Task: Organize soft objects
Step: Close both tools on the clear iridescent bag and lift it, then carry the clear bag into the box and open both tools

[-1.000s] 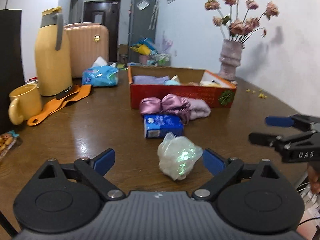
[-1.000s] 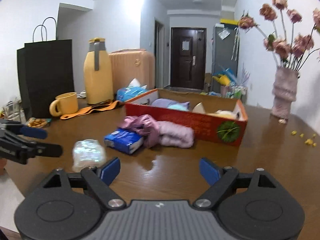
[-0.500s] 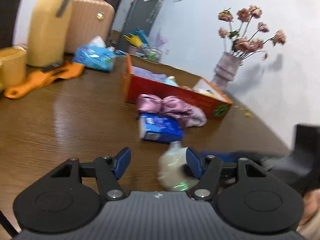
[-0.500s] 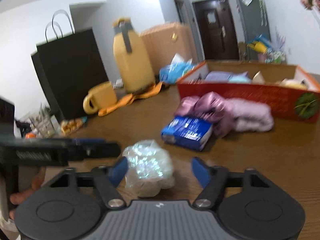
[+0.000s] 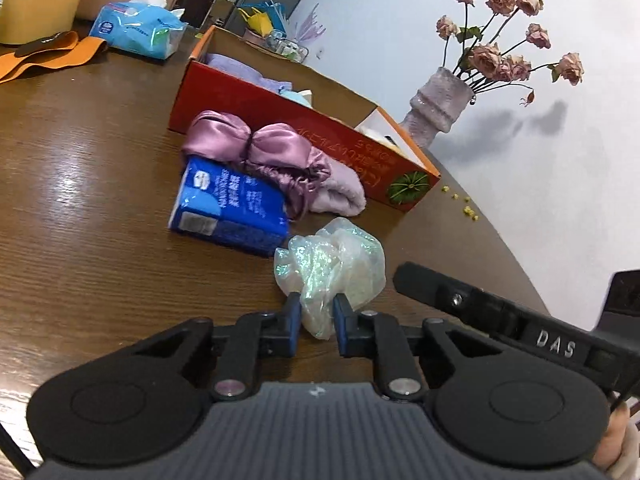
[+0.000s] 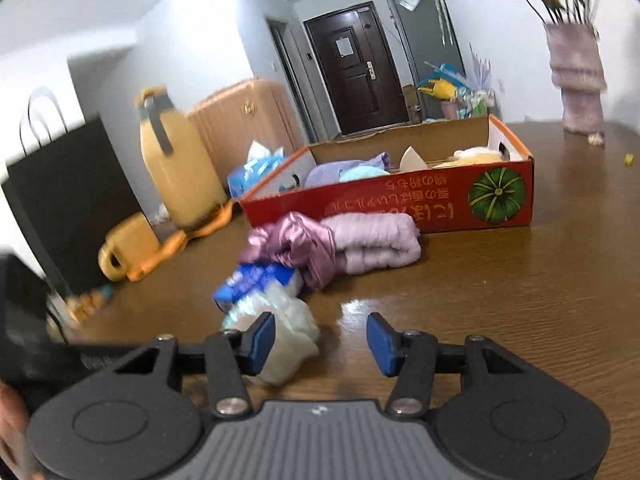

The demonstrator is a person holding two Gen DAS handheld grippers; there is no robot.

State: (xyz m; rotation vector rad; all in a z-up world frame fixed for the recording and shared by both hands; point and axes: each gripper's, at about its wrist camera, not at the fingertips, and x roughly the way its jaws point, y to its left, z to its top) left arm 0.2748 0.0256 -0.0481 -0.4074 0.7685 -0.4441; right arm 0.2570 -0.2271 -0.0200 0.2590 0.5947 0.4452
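My left gripper has come down from wide open, when the iridescent scrunchie lay loose on the table between the spread fingers, to a narrow gap, and it is closing on the scrunchie's near lobe; both blue pads sit against the crinkled film, which bulges out beyond them. Over the same second the view has dropped and rolled, so the red box now runs on a slant. Judgement: the pick is begun but not finished, since the scrunchie rests on the wood, just beside the blue tissue pack, and the box with the sorted soft things is well apart, beyond the purple satin bonnet and the pink folded towel. My right gripper has narrowed from wide to about half and is opening slightly; the scrunchie lies against the outer side of its left pad, with only bare table between the pads, so it holds nothing. The left wrist view alone shows the pinch itself and the right tool's black finger lying close beside the scrunchie. The right wrist view, though smeared by motion, alone shows the box interior: lilac and pale blue cloth at one end, cream items at the other, with room between.
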